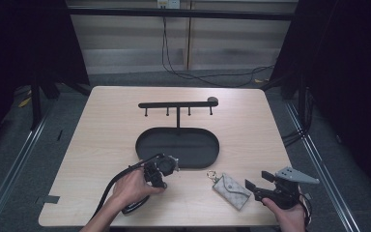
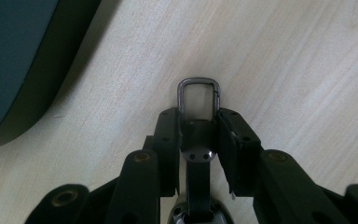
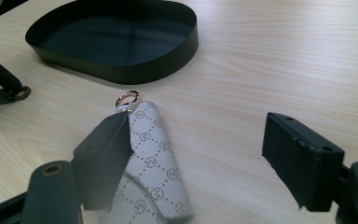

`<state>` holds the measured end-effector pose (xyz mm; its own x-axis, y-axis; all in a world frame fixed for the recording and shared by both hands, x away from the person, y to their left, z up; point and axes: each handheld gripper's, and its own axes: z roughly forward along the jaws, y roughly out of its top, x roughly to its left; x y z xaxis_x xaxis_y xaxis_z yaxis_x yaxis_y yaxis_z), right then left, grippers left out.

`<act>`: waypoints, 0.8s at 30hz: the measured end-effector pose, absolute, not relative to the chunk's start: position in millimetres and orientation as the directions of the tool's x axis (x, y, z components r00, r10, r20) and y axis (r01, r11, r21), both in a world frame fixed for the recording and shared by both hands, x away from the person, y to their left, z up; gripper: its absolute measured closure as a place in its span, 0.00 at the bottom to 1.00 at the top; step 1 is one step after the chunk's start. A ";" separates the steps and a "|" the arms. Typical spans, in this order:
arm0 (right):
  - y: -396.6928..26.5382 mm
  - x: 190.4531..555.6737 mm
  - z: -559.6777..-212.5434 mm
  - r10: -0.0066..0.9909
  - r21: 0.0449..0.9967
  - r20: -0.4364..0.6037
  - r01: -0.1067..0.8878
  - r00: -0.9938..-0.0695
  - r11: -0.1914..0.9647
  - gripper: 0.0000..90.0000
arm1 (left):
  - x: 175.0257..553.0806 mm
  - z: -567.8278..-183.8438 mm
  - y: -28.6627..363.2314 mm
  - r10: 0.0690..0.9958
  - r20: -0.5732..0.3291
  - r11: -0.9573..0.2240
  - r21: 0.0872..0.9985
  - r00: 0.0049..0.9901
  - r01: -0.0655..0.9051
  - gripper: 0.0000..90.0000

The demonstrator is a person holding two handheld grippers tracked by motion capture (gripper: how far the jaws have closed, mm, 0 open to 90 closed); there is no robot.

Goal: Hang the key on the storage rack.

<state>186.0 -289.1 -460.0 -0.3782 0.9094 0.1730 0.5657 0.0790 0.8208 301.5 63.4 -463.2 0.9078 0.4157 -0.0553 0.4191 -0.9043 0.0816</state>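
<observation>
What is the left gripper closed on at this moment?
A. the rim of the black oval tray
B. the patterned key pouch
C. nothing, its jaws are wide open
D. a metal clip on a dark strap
D: in the left gripper view, the left gripper has its pads pressed on the metal clip, whose loop sticks out past them above the bare table.

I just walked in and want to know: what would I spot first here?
Probably the black stand with hooks rising from the dark oval tray in the middle of the wooden table. Nearer the front, the left gripper pinches a metal clasp, and a patterned grey pouch lies between the right gripper's open fingers.
</observation>
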 end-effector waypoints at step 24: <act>-289.6 186.3 -460.1 0.909 0.820 0.178 0.568 -0.377 0.075 0.26 | 305.9 -442.8 79.5 0.442 -0.102 -0.879 0.149 0.891 0.453 0.78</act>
